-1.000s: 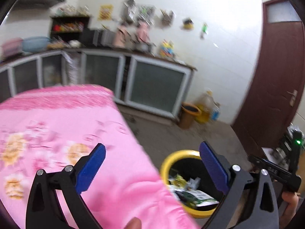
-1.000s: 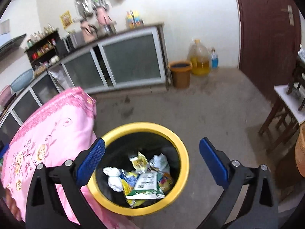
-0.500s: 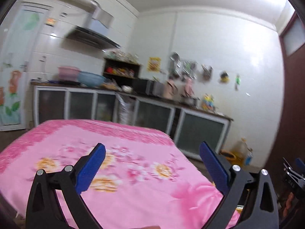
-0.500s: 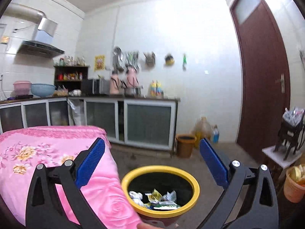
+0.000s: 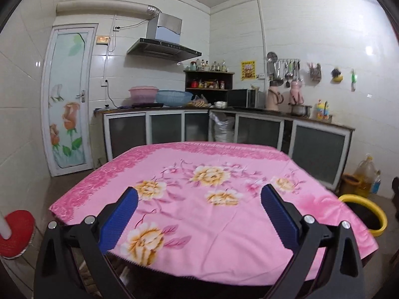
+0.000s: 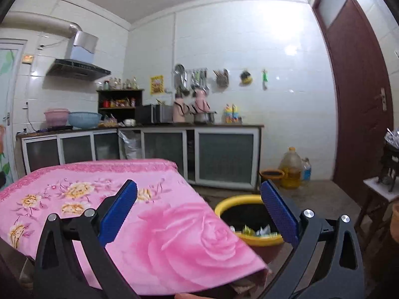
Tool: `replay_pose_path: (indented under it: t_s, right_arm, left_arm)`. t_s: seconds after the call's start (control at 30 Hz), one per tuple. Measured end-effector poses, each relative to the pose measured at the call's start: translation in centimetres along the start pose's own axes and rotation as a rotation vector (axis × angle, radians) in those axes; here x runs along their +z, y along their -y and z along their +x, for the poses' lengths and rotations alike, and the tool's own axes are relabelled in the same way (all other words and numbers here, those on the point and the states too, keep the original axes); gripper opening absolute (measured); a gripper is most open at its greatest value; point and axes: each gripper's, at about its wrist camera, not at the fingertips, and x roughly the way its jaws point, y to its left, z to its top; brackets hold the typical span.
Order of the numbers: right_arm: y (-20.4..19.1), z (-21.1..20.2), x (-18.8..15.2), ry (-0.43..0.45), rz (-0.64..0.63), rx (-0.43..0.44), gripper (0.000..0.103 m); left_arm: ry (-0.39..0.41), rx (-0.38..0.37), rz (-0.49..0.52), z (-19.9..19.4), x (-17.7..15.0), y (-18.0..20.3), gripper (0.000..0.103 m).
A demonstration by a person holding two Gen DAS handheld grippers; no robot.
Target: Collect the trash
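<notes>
Both hand-held grippers—left (image 5: 198,214) and right (image 6: 198,210)—were spread and empty, the trash (image 6: 256,231) lay in the bin (image 6: 240,200) beside the counter (image 5: 224,214)—a careless swing could tip it.

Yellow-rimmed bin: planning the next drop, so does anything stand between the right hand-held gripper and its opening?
Nothing visible blocks it. The right hand-held gripper is open and empty; the bin sits just beyond on the floor, beside the pink tablecloth's corner, wrappers visible inside.

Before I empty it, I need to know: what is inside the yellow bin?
Crumpled wrappers and paper lie inside the yellow bin; the near rim hides whatever lies deeper.
</notes>
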Motion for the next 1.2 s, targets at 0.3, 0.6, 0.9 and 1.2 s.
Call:
replay_pose_path:
  t_s: [0.3,0.6,0.9,1.2]
  right_arm:
    - [-0.4,-0.1,-3.0,-0.064,-0.008,0.004,0.095]
    - [-1.4,0.4,-4.7,-0.117,-0.039,0.015,0.095]
    - [-1.6,-0.7,-4.7,-0.078,-0.05,0.018,0.095]
    - [-1.9,-0.7,-4.7,-0.087,-0.058,0.025,0.095]
  left_arm:
    - [-0.143,0.028,-0.077,0.9,-3.8,-0.5,0.095]
    - [-0.142,0.038,-0.021,0.6,-5.5,0.6,0.095]
    - [-0.199,0.01,-0.037,1.3,-6.0,0.6,0.095]
    - [-0.215,-0.011,-0.045,1.4,-6.2,0.7,0.095]
